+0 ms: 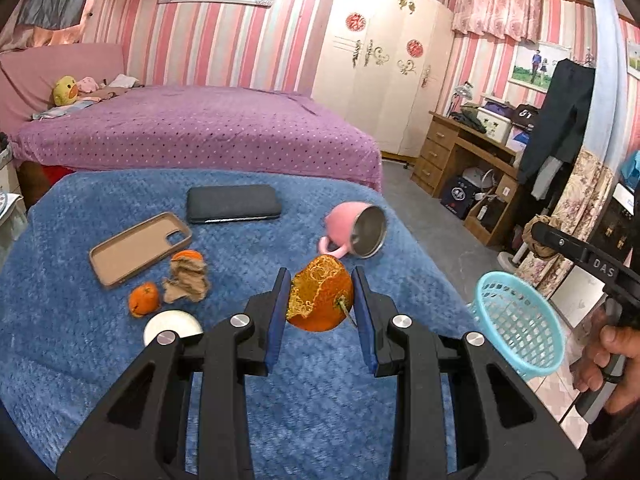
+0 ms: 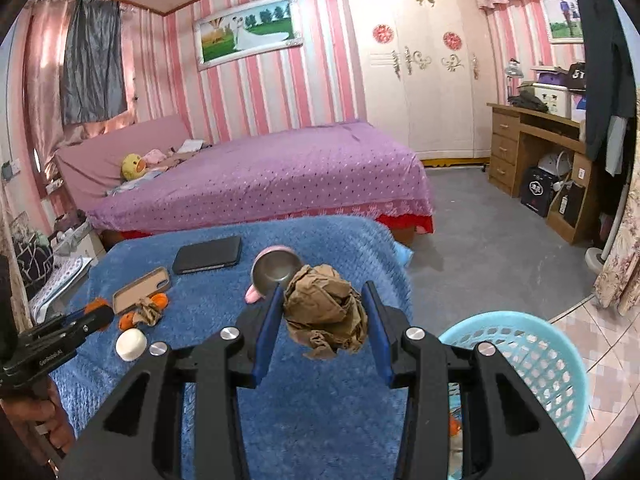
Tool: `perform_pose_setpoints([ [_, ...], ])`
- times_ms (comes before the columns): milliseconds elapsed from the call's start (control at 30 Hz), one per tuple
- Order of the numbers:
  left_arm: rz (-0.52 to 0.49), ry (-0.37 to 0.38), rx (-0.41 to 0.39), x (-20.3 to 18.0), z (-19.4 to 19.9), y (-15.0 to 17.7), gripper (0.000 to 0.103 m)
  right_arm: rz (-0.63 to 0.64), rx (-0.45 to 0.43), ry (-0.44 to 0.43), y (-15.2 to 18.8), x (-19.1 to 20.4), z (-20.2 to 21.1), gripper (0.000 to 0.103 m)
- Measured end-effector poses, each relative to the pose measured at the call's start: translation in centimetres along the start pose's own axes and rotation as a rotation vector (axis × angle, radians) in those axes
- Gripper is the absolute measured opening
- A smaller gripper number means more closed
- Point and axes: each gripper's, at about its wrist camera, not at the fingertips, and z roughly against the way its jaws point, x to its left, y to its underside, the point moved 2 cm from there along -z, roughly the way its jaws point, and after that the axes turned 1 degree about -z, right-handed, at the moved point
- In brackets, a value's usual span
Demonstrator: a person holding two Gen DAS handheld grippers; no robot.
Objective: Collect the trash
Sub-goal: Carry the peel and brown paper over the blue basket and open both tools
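While left jaws pinch orange peel, right clamp crumpled paper.

Three orange peels, two paper wads, one cup, one basket, one phone, one case.

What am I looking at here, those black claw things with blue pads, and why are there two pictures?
Each picture comes from a camera on a hand-held tool, looking along its two fingers; there is no robot, a person carries one in each hand. The left tool grips a piece of orange peel. The right tool grips a crumpled brown paper ball. Below lies a blue blanket with a tipped pink mug, a dark phone, an empty phone case, more peel and paper and a white round object. The light blue basket beside it probably takes the trash.
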Motion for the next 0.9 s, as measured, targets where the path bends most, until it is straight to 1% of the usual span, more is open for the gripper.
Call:
perform_pose_setpoints([
  [133,-0.01,0.029,-0.022,-1.5,0.3,-0.3,0.03,-0.016,-0.019,0.009,-0.6,-0.9,0.6,0.041],
  [233,0.001,0.062,-0.014,-3.0,-0.3,-1.0,0.03,-0.001,-0.038,0.004,-1.2,-1.3,1.3,0.041],
  [300,-0.033,0.063,-0.013,-4.5,-0.7,-1.7,0.03,0.001,-0.053,0.023,-1.5,-2.2,1.9,0.041],
  [367,-0.046,0.084,-0.022,-6.0,-0.9,-2.7,0.03,-0.013,-0.047,0.039,-1.7,-3.1,2.2,0.041],
  [433,-0.064,0.112,-0.029,-8.2,-1.4,-3.5,0.03,-0.028,-0.03,0.064,-1.8,-4.2,2.1,0.041],
  [500,-0.084,0.14,-0.028,-10.4,-1.8,-3.9,0.03,-0.038,-0.014,0.121,-1.6,-5.9,2.0,0.041],
  [567,-0.115,0.175,-0.023,-12.9,-2.2,-4.1,0.03,-0.057,-0.013,0.162,-1.5,-7.5,2.4,0.041],
  [600,-0.137,0.179,-0.023,-14.0,-2.5,-4.2,0.03,-0.076,-0.021,0.178,-1.5,-8.5,2.9,0.041],
  [733,-0.17,0.21,-0.001,-17.4,-4.0,-4.1,0.03,-0.13,-0.05,0.204,-1.5,-11.4,4.3,0.041],
  [900,-0.207,0.256,0.038,-21.6,-5.6,-3.2,0.03,-0.153,-0.056,0.244,-1.5,-13.7,4.8,0.041],
])
